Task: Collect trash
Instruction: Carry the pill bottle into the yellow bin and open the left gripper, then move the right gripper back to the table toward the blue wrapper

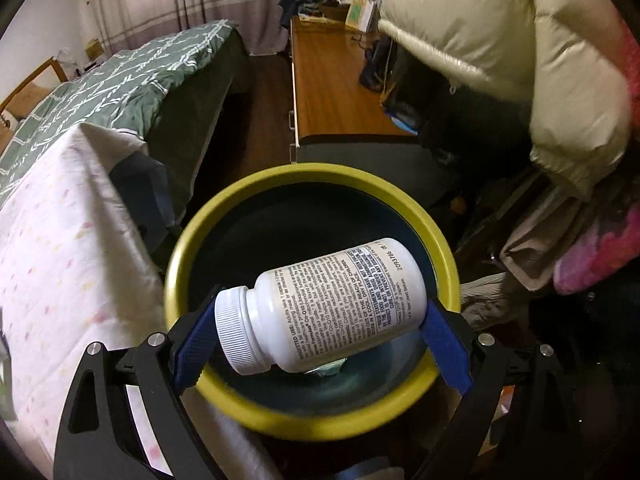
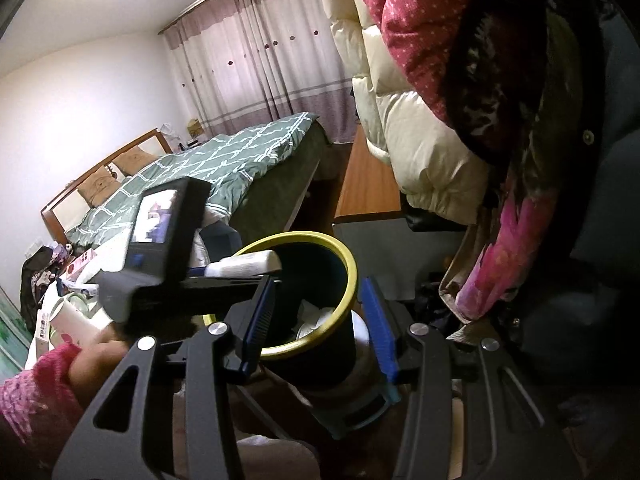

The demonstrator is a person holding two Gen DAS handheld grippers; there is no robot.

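My left gripper (image 1: pixel 320 328) is shut on a white pill bottle (image 1: pixel 320 306), held on its side with the cap to the left, right above the open mouth of a dark bin with a yellow rim (image 1: pixel 188 240). My right gripper (image 2: pixel 316 320) is shut on that bin (image 2: pixel 320 364), its blue pads on either side of the wall just under the yellow rim (image 2: pixel 348 280). In the right wrist view the bottle (image 2: pixel 250 264) and the left gripper's body (image 2: pixel 160 248) hang over the bin's left edge. White crumpled trash (image 2: pixel 316 320) lies inside.
A table with a pale patterned cloth (image 1: pixel 60 260) is at the left, cluttered with bottles (image 2: pixel 72 320). A bed with a green quilt (image 1: pixel 120 84) is behind. A wooden desk (image 1: pixel 336 92) and a chair draped with coats (image 1: pixel 500 40) stand at the right.
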